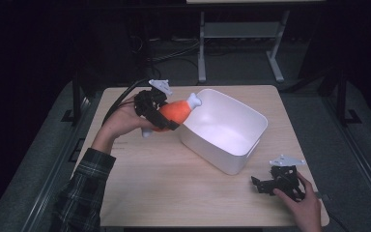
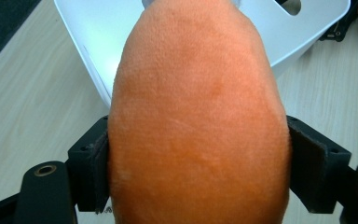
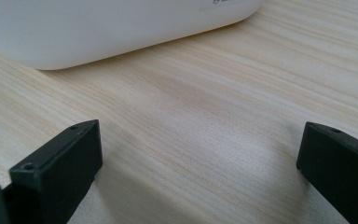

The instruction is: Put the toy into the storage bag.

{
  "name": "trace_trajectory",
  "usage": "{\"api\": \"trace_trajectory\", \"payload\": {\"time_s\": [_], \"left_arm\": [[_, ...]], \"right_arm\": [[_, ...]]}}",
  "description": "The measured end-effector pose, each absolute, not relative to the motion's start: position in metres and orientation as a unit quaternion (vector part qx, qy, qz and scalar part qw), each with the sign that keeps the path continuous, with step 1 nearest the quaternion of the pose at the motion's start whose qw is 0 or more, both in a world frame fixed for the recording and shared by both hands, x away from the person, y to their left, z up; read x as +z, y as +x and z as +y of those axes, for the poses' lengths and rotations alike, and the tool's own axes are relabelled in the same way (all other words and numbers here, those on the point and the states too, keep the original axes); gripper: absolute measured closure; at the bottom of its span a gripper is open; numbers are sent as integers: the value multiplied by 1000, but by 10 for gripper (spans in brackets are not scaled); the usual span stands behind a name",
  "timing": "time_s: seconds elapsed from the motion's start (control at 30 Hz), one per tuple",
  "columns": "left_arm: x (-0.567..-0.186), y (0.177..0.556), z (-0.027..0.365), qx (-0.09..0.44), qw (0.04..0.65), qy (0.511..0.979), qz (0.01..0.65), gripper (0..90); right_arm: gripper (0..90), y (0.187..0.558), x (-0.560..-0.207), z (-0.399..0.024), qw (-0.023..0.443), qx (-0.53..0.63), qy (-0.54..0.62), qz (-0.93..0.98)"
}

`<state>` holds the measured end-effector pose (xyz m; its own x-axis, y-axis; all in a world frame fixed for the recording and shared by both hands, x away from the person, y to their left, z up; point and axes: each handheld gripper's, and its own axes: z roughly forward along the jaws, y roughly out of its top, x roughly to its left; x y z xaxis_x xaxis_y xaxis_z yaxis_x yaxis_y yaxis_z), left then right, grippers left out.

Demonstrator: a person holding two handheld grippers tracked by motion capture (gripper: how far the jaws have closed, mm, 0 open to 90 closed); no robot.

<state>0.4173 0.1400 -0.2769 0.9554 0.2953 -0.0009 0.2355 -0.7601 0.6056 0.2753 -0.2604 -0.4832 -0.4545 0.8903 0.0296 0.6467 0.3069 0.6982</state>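
An orange plush drumstick (image 1: 174, 112) with a white bone end is held in the air at the left rim of the white bin (image 1: 251, 145). My left gripper (image 1: 166, 118) is shut on the drumstick, its white tip leaning over the bin's rim. In the left gripper view both pads press the sides of the drumstick (image 2: 198, 121), with the bin (image 2: 93, 32) behind it. My right gripper (image 1: 262, 186) rests low on the table at the front right, its jaws wide apart. In the right gripper view the right gripper (image 3: 198, 163) has only bare wood between its jaws.
The light wooden table (image 1: 174, 193) has free room in front of the bin. The bin's wall (image 3: 98, 28) stands close ahead of the right gripper. Dark floor and a metal frame (image 1: 241, 34) lie beyond the table's far edge.
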Motion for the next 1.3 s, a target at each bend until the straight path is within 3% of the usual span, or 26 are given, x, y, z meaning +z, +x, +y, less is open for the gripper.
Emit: {"api": "trace_trajectory", "payload": {"time_s": [1.3], "left_arm": [[-261,461,63,36,305,946,106,208]], "right_arm": [[0,275,-483,-260,185,328,489,787]]}}
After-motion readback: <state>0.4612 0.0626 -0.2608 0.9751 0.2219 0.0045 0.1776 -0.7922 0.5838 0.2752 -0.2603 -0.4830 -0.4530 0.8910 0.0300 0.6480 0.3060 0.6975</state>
